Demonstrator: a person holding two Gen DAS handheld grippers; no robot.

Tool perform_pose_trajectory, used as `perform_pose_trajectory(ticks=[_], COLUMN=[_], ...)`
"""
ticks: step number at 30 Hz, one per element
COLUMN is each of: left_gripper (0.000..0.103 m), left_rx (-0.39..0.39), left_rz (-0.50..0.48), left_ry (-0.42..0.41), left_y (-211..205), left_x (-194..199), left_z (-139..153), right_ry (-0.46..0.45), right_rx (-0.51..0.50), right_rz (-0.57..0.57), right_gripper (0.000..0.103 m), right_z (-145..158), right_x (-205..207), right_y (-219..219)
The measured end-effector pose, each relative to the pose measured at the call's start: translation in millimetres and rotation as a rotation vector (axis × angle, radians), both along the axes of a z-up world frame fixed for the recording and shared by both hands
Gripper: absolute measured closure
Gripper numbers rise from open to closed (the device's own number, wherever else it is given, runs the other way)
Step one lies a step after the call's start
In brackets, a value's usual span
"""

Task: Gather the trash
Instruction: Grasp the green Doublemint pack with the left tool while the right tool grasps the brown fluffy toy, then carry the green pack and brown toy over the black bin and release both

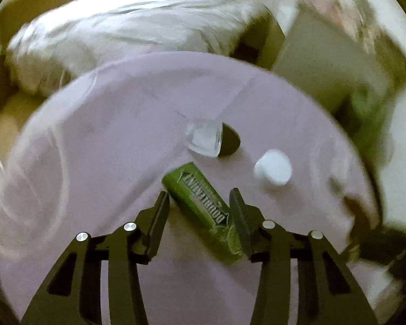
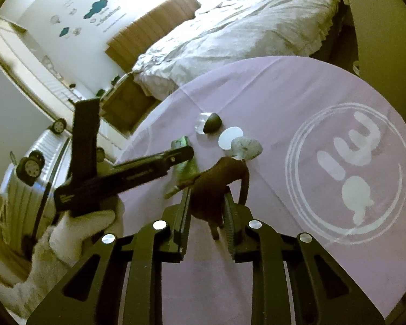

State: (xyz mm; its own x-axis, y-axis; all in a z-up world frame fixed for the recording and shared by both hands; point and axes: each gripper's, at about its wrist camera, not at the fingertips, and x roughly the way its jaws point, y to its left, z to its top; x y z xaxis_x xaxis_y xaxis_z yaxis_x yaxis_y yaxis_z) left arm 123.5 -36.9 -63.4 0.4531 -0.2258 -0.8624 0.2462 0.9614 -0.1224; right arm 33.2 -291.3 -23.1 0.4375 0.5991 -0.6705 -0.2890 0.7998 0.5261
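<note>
A green Doublemint gum pack lies on the lilac tablecloth. My left gripper is open with its fingers on either side of the pack; it also shows in the right wrist view, over the pack. My right gripper is shut on a brown banana peel with a crumpled grey wad at its far end. A clear plastic cup lies on its side beside a dark lump. A white round lid lies to the right.
A bed with white bedding stands behind the table. A silver suitcase stands at the left. A big white logo is printed on the cloth at the right. The person's white-gloved hand holds the left gripper.
</note>
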Motion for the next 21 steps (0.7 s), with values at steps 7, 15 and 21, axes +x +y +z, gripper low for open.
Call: perform_pose_trajectory(ticks=[7, 15, 21], left_gripper=[0.071, 0.08, 0.08], left_rx=[0.137, -0.052, -0.119], left_rz=[-0.079, -0.027, -0.111], left_ry=[-0.015, -0.069, -0.105], left_y=[-6.2, 6.5, -19.9], left_x=[1.3, -21.7, -45.5], left_z=[2.8, 12.4, 39.2], right_ry=[-0.016, -0.039, -0.067], right_rx=[-0.066, -0.032, 0.02], right_rz=[0.021, 0.009, -0.078], right_gripper=[0.08, 0.081, 0.081], right_z=[2.0, 5.7, 14.1], right_x=[2.4, -2.0, -9.9], right_y=[8.5, 0.7, -38.6])
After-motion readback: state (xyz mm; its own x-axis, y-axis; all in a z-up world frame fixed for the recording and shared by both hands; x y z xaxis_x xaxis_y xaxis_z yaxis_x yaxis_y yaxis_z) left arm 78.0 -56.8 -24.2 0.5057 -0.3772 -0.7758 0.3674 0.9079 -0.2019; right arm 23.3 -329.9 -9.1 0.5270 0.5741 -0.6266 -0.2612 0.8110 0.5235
